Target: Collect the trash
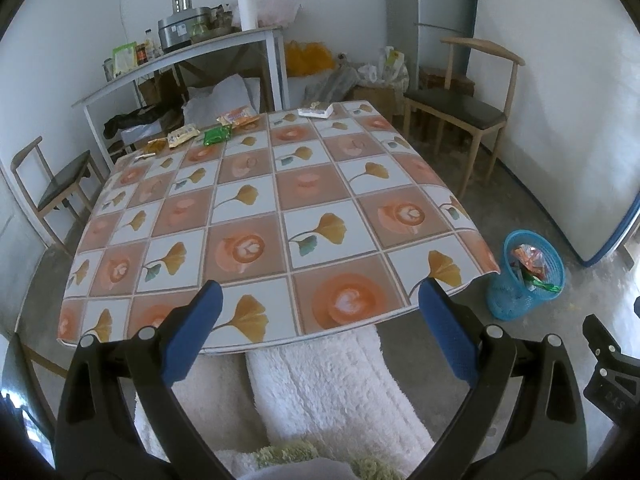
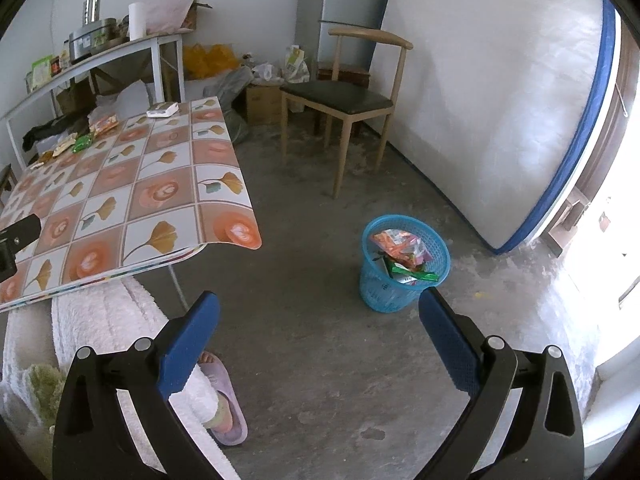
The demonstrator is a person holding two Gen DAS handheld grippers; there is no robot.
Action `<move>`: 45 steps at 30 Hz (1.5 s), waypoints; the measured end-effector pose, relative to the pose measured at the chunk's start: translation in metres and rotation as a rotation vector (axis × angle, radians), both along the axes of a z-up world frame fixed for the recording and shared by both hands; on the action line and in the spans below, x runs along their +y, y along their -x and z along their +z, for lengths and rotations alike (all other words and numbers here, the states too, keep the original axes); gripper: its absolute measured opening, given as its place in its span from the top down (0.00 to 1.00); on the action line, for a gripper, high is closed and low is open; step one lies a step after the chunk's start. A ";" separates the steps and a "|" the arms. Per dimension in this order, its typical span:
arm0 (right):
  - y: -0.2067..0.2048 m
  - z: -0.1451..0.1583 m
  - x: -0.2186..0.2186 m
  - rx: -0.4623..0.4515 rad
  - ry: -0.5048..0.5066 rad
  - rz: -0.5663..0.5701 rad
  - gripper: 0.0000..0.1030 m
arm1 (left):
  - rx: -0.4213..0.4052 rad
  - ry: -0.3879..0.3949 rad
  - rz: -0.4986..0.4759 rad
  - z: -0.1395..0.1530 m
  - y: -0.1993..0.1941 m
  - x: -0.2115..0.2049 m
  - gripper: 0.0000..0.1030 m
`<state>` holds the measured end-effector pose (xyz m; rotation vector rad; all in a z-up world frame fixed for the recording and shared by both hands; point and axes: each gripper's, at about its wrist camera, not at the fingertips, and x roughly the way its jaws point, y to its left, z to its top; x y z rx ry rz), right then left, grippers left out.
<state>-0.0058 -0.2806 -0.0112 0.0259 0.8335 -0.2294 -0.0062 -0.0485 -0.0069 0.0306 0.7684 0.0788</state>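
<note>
A table with a patterned cloth [image 1: 280, 216] holds several snack wrappers at its far edge: a green packet [image 1: 217, 135], a yellow one [image 1: 183, 135], an orange one [image 1: 239, 115] and a white box [image 1: 316, 111]. A blue mesh bin [image 1: 528, 276] on the floor to the right holds wrappers; it also shows in the right wrist view [image 2: 404, 264]. My left gripper [image 1: 320, 296] is open and empty over the table's near edge. My right gripper [image 2: 320, 308] is open and empty above the floor, left of the bin.
A wooden chair [image 2: 348, 100] stands beyond the bin and another [image 1: 60, 188] at the table's left. A white shelf table [image 1: 180, 60] with kitchenware is at the back. A mattress [image 2: 500, 100] leans on the right wall. The person's legs [image 2: 120, 340] and slipper [image 2: 228, 404] are below.
</note>
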 end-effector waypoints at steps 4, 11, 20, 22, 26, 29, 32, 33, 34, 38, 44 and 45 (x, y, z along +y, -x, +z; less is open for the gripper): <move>0.000 0.001 0.002 -0.003 0.012 0.010 0.06 | 0.014 0.016 0.007 -0.002 -0.001 0.003 0.08; -0.003 0.002 0.006 -0.005 0.020 0.029 0.06 | 0.019 0.029 0.029 -0.003 -0.001 0.008 0.08; -0.004 0.003 0.008 -0.005 0.026 0.032 0.06 | 0.026 0.042 0.041 -0.004 -0.003 0.015 0.08; -0.004 0.003 0.007 -0.005 0.023 0.032 0.06 | 0.025 0.043 0.041 -0.005 -0.003 0.015 0.08; -0.005 0.003 0.008 -0.001 0.025 0.035 0.06 | 0.029 0.045 0.040 -0.005 -0.003 0.015 0.08; -0.006 0.002 0.010 0.004 0.021 0.040 0.06 | 0.033 0.046 0.042 -0.007 -0.002 0.016 0.08; -0.007 0.002 0.010 0.004 0.019 0.040 0.06 | 0.038 0.048 0.044 -0.009 -0.002 0.017 0.08; -0.007 0.002 0.010 0.004 0.018 0.040 0.06 | 0.039 0.048 0.045 -0.009 -0.003 0.017 0.08; -0.007 0.002 0.010 0.003 0.021 0.041 0.06 | 0.038 0.048 0.045 -0.009 -0.003 0.018 0.08; -0.007 0.002 0.009 0.006 0.014 0.041 0.06 | 0.040 0.047 0.044 -0.010 -0.003 0.018 0.08; -0.009 0.002 0.009 0.009 0.006 0.043 0.06 | 0.044 0.049 0.045 -0.010 -0.003 0.018 0.08; -0.009 0.002 0.009 0.009 0.005 0.043 0.06 | 0.043 0.049 0.045 -0.010 -0.003 0.018 0.08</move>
